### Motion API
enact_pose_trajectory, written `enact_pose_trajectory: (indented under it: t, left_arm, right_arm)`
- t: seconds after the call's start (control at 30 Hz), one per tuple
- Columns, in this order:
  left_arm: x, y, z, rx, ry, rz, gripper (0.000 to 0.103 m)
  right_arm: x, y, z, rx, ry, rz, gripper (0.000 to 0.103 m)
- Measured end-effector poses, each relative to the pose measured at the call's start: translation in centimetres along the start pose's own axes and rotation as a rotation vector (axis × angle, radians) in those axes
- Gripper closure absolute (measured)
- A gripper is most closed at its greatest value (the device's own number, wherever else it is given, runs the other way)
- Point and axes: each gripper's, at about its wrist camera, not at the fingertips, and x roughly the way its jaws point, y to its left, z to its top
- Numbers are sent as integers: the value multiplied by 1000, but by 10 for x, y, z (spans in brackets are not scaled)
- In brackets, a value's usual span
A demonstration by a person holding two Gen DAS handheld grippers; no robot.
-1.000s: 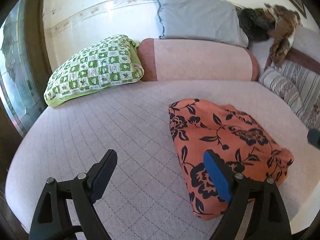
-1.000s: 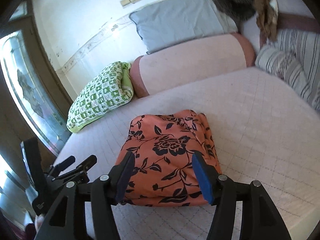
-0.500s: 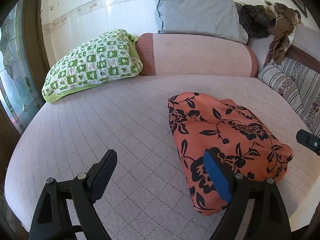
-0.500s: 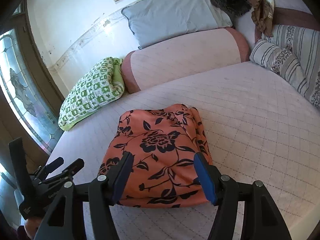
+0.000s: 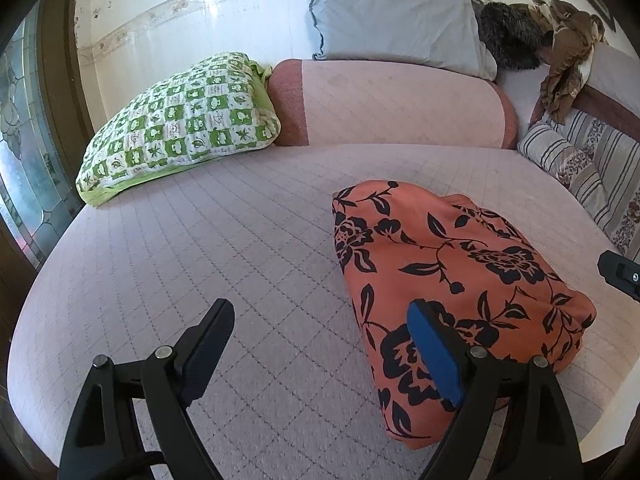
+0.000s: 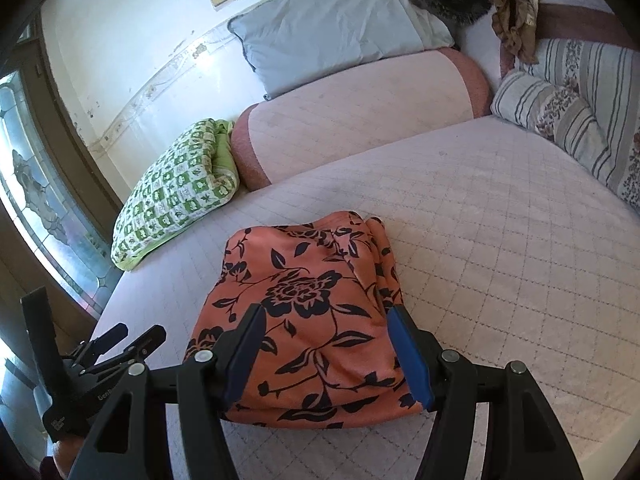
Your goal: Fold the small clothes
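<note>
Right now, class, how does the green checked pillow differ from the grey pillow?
The green pillow has a green and white checked print with leaf motifs; the grey pillow is plain. The green pillow lies low on the mattress, left of the bolster; the grey pillow stands propped behind the bolster, leaning on the wall. Both are soft, rectangular pillows at the bed's far end.
</note>
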Motion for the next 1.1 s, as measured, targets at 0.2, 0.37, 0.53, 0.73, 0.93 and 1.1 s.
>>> enact_pose_trajectory:
  t: [0.2, 0.37, 0.53, 0.73, 0.93, 1.1]
  left_arm:
    - [10, -2, 5, 14, 3, 4, 15]
    - [22, -4, 9, 26, 13, 6, 15]
    - [36, -4, 12, 21, 68, -54, 15]
    - [61, 3, 23, -70, 227, -279, 15]
    - [91, -12, 25, -24, 327, -403, 15]
    - [108, -7, 19, -112, 374, -532, 15]
  right_arm:
    - [11, -21, 8, 71, 13, 0, 36]
    - [19, -26, 17, 71, 10, 1, 36]
    - [43, -31, 28, 75, 71, 52, 34]
    - [86, -63, 35, 167, 225, 140, 33]
    - [109, -104, 33, 314, 311, 206, 33]
    - [137, -106, 22, 379, 411, 305, 27]
